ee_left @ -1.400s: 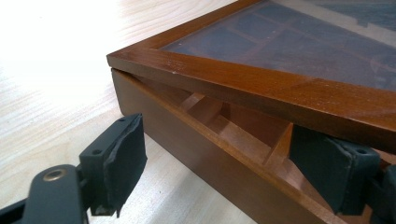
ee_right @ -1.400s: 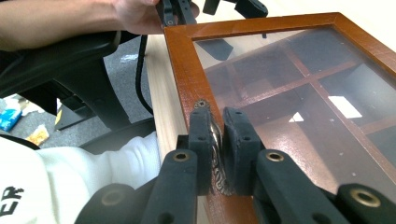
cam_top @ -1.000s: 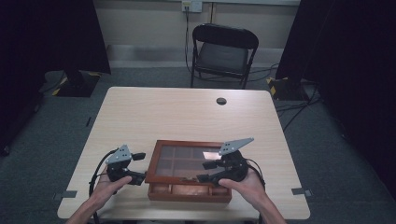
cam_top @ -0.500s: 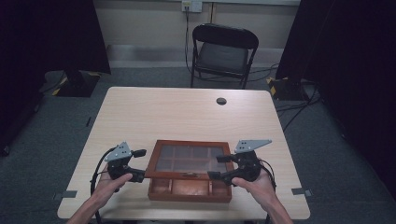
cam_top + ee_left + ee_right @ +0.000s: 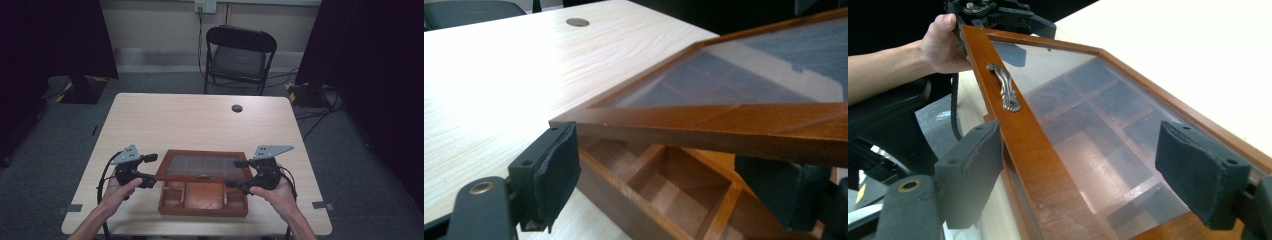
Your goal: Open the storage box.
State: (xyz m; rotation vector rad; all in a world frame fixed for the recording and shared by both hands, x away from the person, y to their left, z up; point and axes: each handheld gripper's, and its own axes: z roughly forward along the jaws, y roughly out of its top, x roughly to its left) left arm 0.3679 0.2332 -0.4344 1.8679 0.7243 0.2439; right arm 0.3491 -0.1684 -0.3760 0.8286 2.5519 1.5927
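From the high view, a reddish-brown wooden compartment box (image 5: 202, 196) sits at the near edge of the pale wooden table (image 5: 200, 120). Its glass-paned wooden lid (image 5: 202, 166) stands tilted up over the box. The left gripper (image 5: 150, 170) is at the box's left side, by the lid's front corner. The right gripper (image 5: 235, 175) is at the box's right side.

In the left gripper view, the lid (image 5: 724, 120) lies between the spread jaws; one pad sits just beside the lid's corner, and the other stands below the lid's edge, contact unclear.

In the right gripper view, the right gripper's jaws have just been opening and stand apart, straddling the lid's front rail and glass (image 5: 1088, 125) without pressing on them. The ornate metal handle (image 5: 1004, 86) sits on that rail, and the left gripper (image 5: 998, 15) is at the lid's far corner.
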